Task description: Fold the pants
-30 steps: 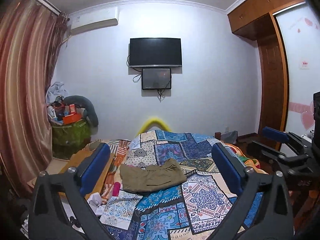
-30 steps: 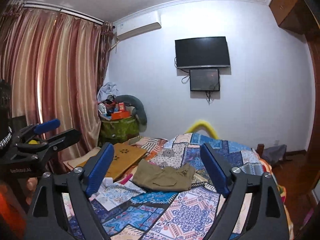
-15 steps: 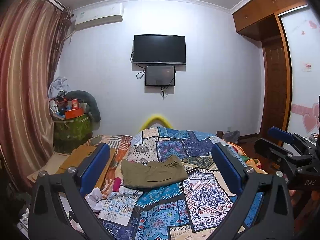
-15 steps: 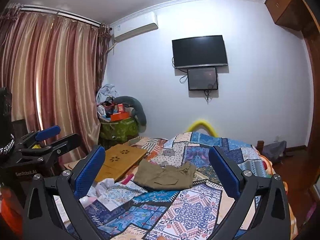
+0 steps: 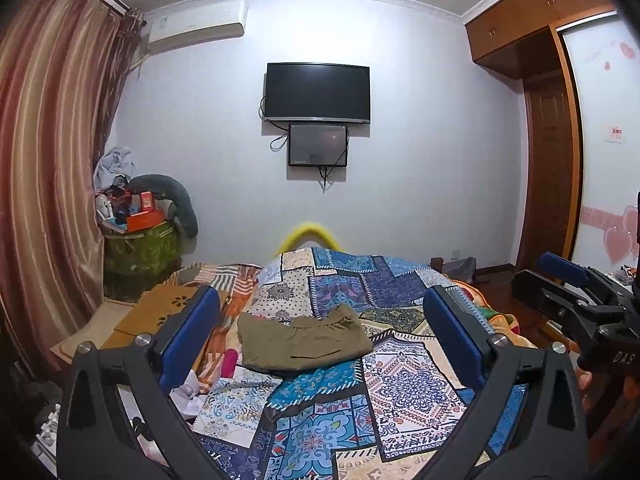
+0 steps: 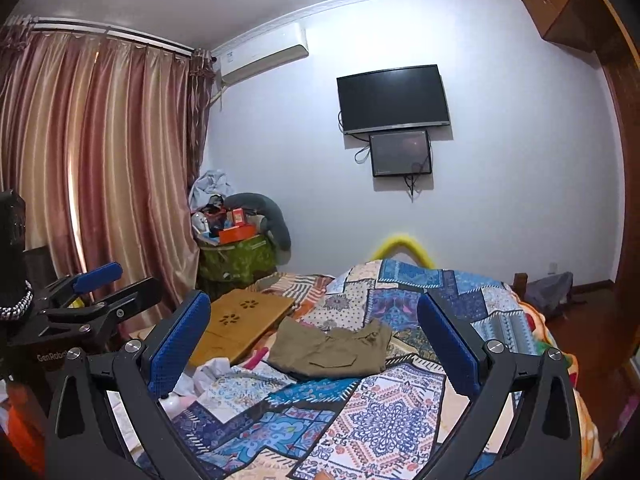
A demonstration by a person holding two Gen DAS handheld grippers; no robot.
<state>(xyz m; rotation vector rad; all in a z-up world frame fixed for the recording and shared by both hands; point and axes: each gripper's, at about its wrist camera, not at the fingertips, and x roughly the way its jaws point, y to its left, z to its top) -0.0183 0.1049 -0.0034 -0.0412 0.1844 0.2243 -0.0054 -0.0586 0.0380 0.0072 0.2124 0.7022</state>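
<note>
Olive-brown pants (image 5: 305,340) lie folded into a compact rectangle on the patchwork quilt (image 5: 408,384) of a bed, waistband toward the far side. In the right wrist view the same pants (image 6: 332,350) rest near the bed's middle. My left gripper (image 5: 320,334) hovers well back from the pants, its blue pads spread wide with nothing between them. My right gripper (image 6: 314,340) also stands wide open and empty, short of the pants. The right gripper shows at the right edge of the left wrist view, the left gripper at the left edge of the right wrist view.
A wooden lap tray (image 6: 244,326) lies on the bed left of the pants, with white crumpled cloth (image 6: 204,376) and a pink item (image 5: 230,362) near it. A cluttered green bin (image 5: 138,250) stands in the far left corner by the curtains (image 6: 100,168). A TV (image 5: 318,92) hangs on the wall.
The right gripper's jaws spread wider than a second ago. Both views shifted slightly; the pants have not moved.
</note>
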